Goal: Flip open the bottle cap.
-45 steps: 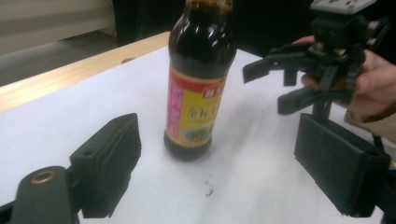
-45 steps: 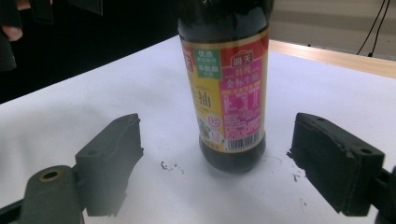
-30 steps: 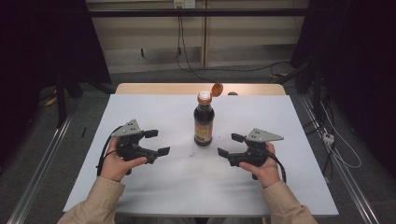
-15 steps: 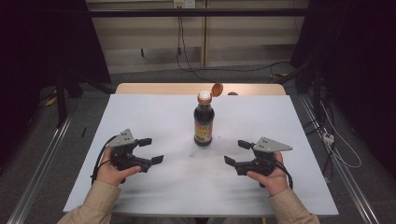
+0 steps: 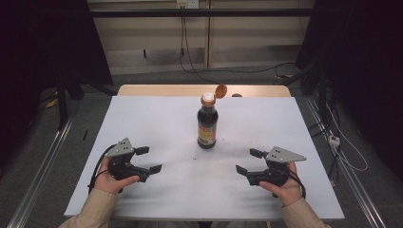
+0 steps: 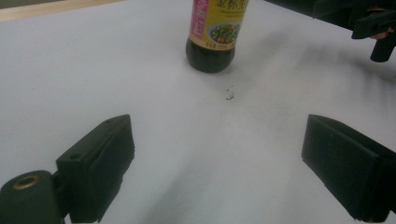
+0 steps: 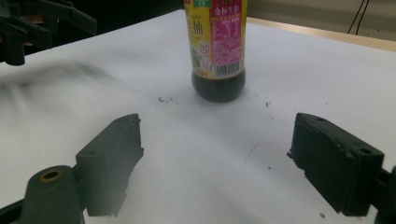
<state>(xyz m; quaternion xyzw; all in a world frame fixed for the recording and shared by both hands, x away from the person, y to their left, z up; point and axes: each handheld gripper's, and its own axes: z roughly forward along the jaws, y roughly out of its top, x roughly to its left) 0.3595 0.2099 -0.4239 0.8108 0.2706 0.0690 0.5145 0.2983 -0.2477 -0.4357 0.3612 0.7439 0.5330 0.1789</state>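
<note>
While both pairs of my jaws are standing spread wide with nothing between them, I am holding the left gripper (image 5: 145,160) low over the near left of the table and the right gripper (image 5: 248,161) low over the near right. Looking along the left gripper (image 6: 215,168), I am seeing only bare white sheet between its two black pads; the right gripper (image 7: 215,163) is showing the same. Both are pointing inward and a little away from me, toward the middle.

Farther out, the soy sauce bottle (image 5: 207,124) is standing upright at the centre of the white table cover (image 5: 142,118), well apart from either gripper and roughly midway between them. Its dark liquid and yellow-and-pink label are showing close up from the left (image 6: 214,35) and from the right (image 7: 218,49). Its orange flip cap (image 5: 220,90) is hanging open, tilted back to the far right of the neck. A few dark specks are lying on the cover near the bottle's base.

I am judging that I am between steps, hands parked, bottle untouched. The open cap suggests the next move is either closing it or steadying the body: one gripper closing in on the bottle's waist, the other reaching up to the cap without tipping the bottle.
</note>
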